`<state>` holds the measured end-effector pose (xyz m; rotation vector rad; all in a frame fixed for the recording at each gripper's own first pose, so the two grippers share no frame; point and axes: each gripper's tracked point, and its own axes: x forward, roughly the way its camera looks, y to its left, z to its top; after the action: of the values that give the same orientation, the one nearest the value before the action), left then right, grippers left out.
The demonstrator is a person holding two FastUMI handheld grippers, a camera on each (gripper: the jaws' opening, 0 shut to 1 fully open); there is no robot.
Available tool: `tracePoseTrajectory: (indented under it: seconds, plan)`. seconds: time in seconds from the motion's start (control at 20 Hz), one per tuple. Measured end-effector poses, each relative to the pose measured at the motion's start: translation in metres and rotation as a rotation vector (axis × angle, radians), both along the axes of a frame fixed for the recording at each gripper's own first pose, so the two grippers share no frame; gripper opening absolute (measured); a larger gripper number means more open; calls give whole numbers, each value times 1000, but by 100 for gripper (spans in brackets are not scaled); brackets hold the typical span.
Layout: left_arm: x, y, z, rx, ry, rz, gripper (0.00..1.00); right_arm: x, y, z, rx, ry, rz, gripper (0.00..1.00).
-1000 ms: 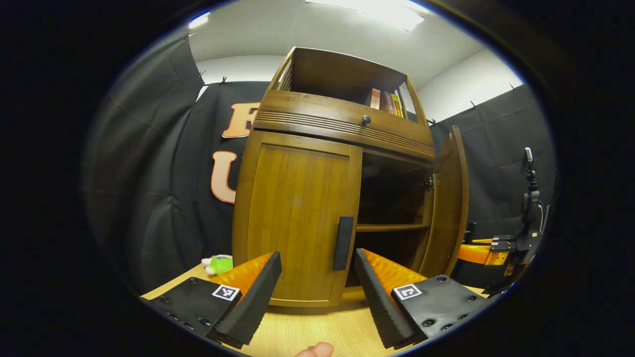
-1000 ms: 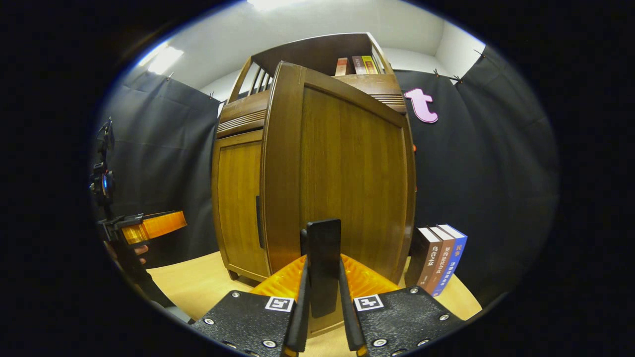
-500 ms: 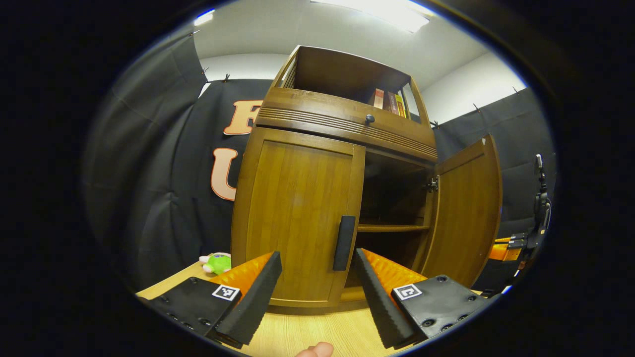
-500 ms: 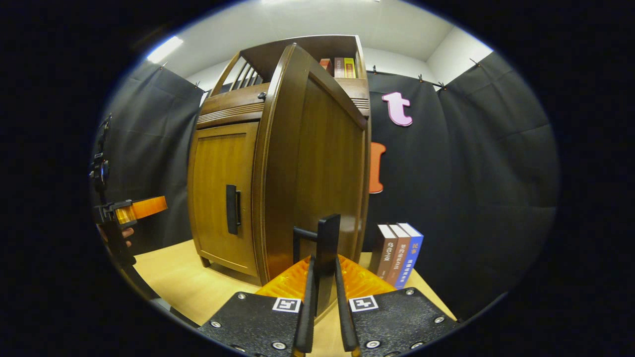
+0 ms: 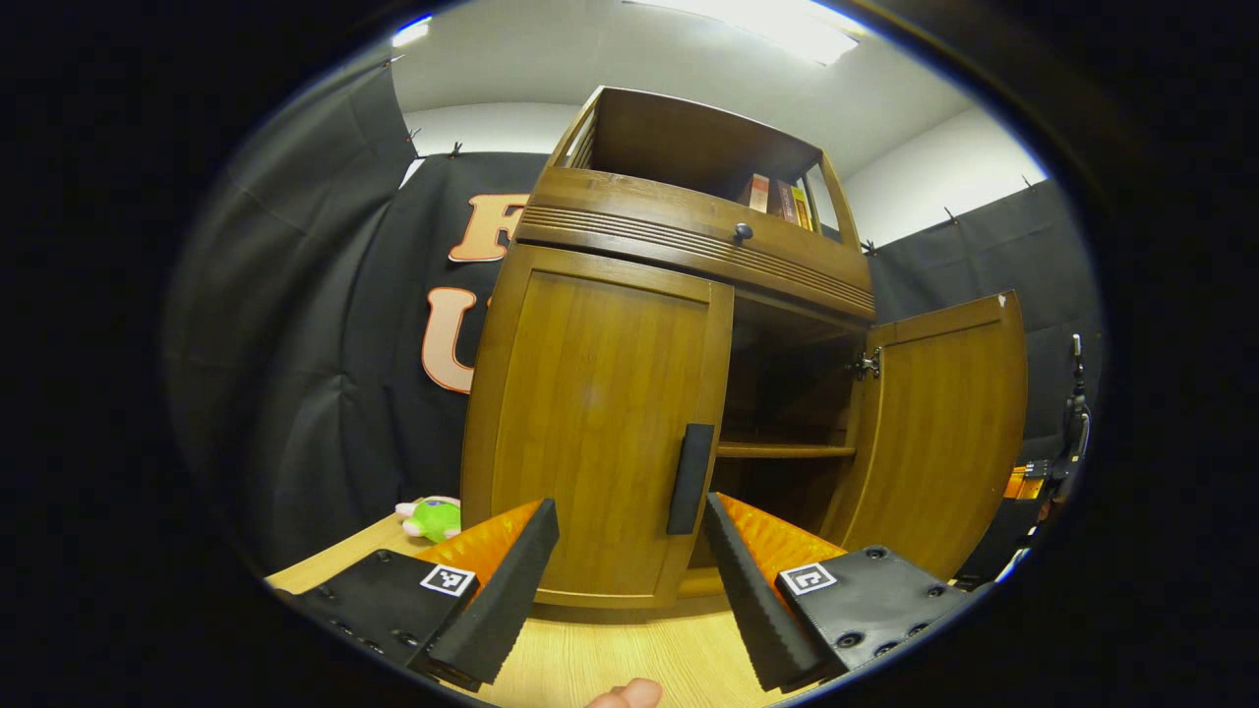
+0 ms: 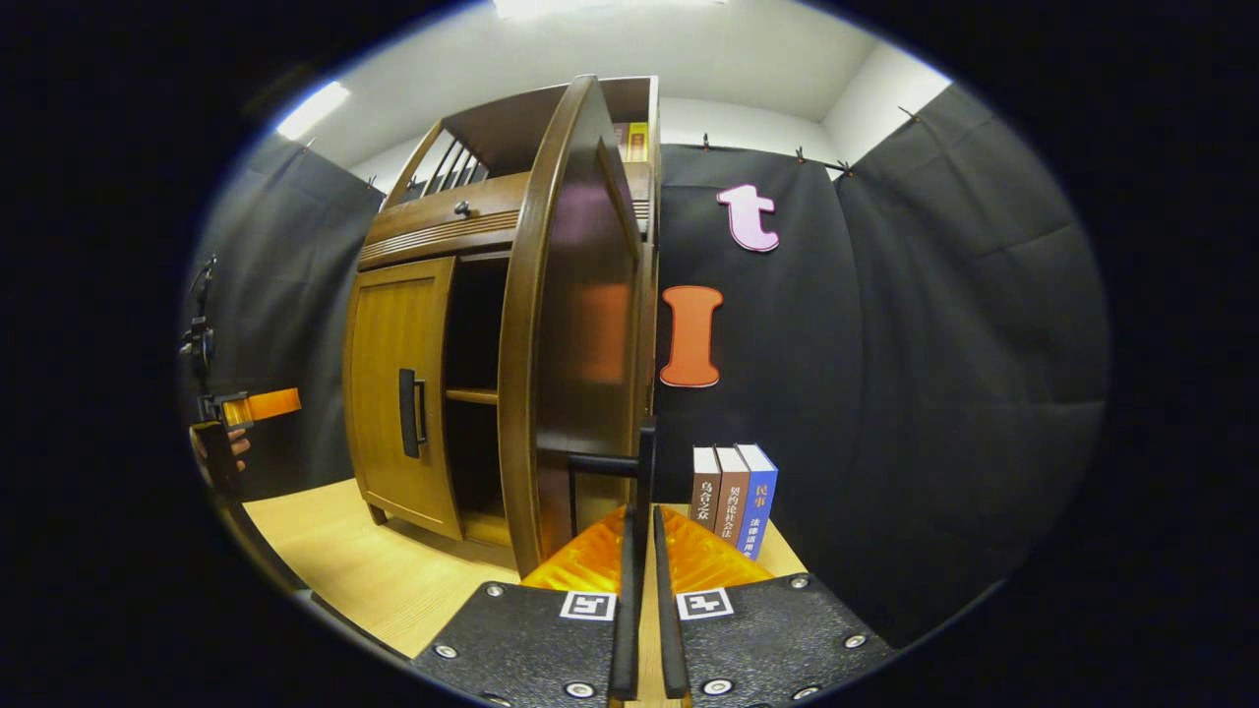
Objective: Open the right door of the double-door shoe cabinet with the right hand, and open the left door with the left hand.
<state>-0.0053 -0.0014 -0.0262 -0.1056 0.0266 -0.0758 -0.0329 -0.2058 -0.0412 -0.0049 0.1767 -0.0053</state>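
Right now the shoe cabinet [image 5: 629, 324] stands on a pale wood-grain table [image 5: 610, 669], a tall piece of warm brown wood with slightly bowed sides, a ribbed drawer front with a small dark round knob [image 5: 742, 232] and an open shelf on top holding a few books [image 5: 777, 197]. Its right door [image 5: 934, 433] is swung wide open, showing a dark interior with one horizontal shelf board [image 5: 782, 450]. Its left door [image 5: 595, 433] is closed, a framed panel with vertical grain and a flat dark bar handle [image 5: 690, 479] near its inner edge.

In the right gripper view, the right door [image 6: 575, 324] is seen almost edge-on, its outer face glossy. The right gripper [image 6: 640, 590] is closed on the right door's handle [image 6: 644, 472], a thin dark bar standing out from the door on a short post; both fingers press flat against it.

The left gripper [image 5: 629, 560] hangs in front of the left door with its fingers spread wide, holding nothing; the handle sits between and beyond them, apart from both. The fingers [image 5: 502, 590] are wedge-shaped with ridged inner faces. It also shows in the right gripper view, far left [image 6: 258, 405], held by a hand [image 6: 234, 447].

A small green plush toy [image 5: 431, 517] lies on the table left of the cabinet. Three upright books [image 6: 733, 497] stand on the table right of it, against the black cloth wall [image 6: 934, 374]. Above are a white ceiling and a bright strip light [image 5: 767, 20].
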Motion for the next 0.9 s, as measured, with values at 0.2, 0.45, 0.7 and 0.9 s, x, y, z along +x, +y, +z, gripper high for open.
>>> tracePoseTrajectory:
  seconds: [0.2, 0.45, 0.7, 0.9]
  plan:
    - [0, 2, 0, 9, 2, 7, 95, 2, -22, 0, 72, -8, 47, 7]
    - [0, 2, 3, 8, -6, 17, 97, 1, -25, -1, 82, 17, 80, 10]
    - [1, 1, 1, 14, 7, 9, 95, -33, -24, 7, 15, 22, 19, 10]
    - [1, 1, 1, 2, 2, 1, 97, -56, 10, 48, -59, -38, -5, 9]
